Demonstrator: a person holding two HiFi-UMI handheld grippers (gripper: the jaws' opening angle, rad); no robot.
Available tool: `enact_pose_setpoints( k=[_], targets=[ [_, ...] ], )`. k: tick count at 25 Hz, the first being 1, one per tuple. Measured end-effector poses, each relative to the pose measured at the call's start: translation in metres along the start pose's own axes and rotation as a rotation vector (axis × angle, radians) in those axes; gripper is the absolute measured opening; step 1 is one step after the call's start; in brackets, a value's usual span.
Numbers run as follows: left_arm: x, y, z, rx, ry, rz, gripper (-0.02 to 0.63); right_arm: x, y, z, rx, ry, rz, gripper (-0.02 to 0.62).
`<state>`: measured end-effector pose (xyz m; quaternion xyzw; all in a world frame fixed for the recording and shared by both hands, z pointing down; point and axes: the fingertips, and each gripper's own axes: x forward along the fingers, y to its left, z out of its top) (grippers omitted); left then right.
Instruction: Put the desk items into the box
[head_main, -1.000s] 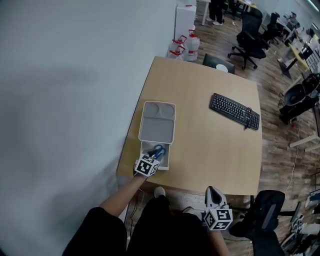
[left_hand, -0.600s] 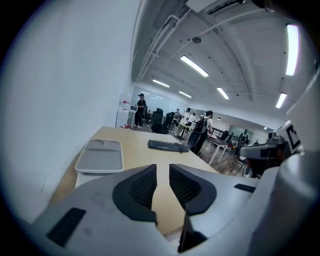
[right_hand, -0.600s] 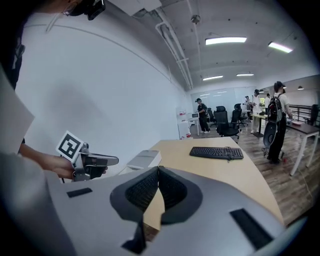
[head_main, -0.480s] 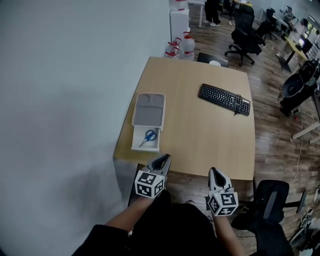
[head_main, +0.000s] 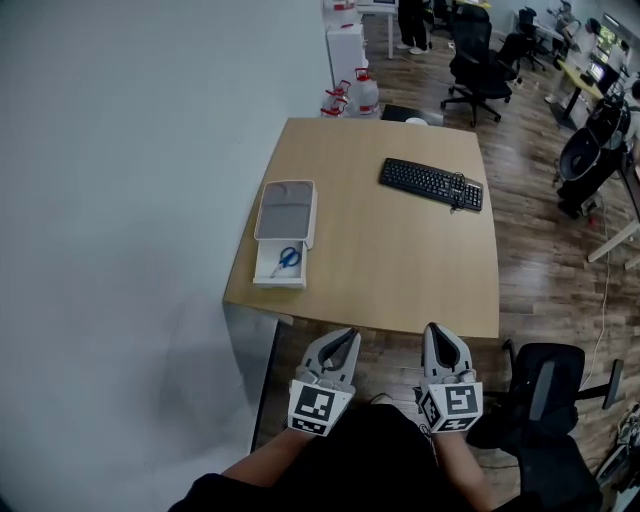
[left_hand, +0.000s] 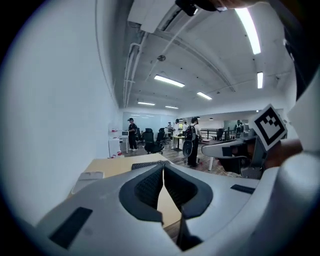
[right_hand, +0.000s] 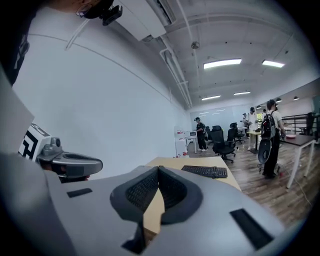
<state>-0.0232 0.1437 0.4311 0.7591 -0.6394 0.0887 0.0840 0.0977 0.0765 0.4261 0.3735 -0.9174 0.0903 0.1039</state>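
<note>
Since the blue-handled scissors already lie inside the white box at the left edge of the desk, I judge the packing essentially done. Only the grey lid, touching the box's far side, and a keyboard, well apart, lie outside it. My left gripper and right gripper hang side by side off the near edge, close to my body, pointing forward, each with jaws closed tip to tip on nothing.
</note>
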Motion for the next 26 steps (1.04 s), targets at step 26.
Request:
enact_pose_setpoints(
  k=[26],
  targets=[
    [-0.004, -0.052, -0.019, -0.15, 0.0, 0.102, 0.02, -0.063, -0.032, -0.026, -0.056, 0.027, 0.025, 0.06]
  ],
)
